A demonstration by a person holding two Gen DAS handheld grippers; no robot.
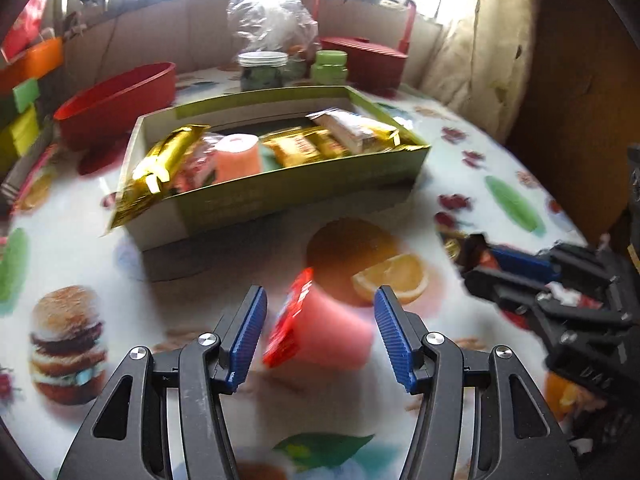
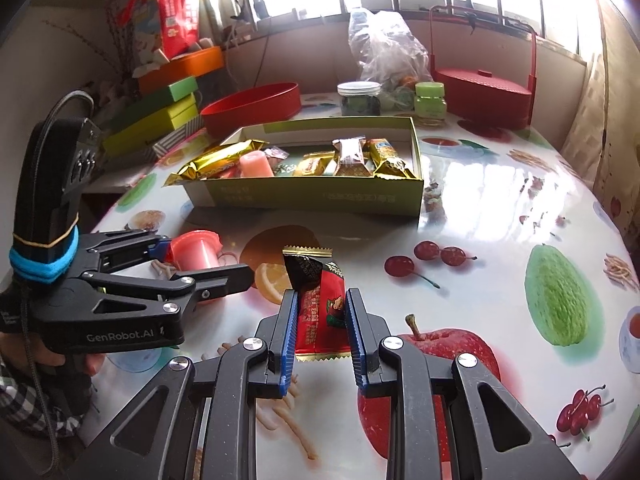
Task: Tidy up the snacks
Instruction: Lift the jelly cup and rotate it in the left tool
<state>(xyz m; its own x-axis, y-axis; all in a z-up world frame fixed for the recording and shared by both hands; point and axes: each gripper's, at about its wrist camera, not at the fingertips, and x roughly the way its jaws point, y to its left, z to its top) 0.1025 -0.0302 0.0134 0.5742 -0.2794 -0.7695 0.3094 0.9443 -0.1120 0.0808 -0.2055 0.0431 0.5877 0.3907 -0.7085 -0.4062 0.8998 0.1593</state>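
Observation:
A pink jelly cup with a red lid (image 1: 320, 326) lies on its side on the table between the fingers of my open left gripper (image 1: 320, 308); neither pad touches it. It also shows in the right wrist view (image 2: 196, 254), with the left gripper (image 2: 204, 258) around it. My right gripper (image 2: 320, 320) is shut on a red and black snack packet (image 2: 320, 300) held just above the table. A green cardboard box (image 2: 320, 196) behind holds gold-wrapped bars, another pink jelly cup (image 2: 256, 164) and other snacks. The right gripper (image 1: 476, 264) shows at the right of the left wrist view.
Behind the box stand a red oval tray (image 2: 252, 106), a dark jar with white lid (image 2: 359, 98), a green jar (image 2: 430, 100), a plastic bag (image 2: 384, 48) and a red handled basket (image 2: 484, 92). Stacked coloured boxes (image 2: 160, 116) sit at the left. The fruit-print tablecloth (image 2: 500, 240) covers the table.

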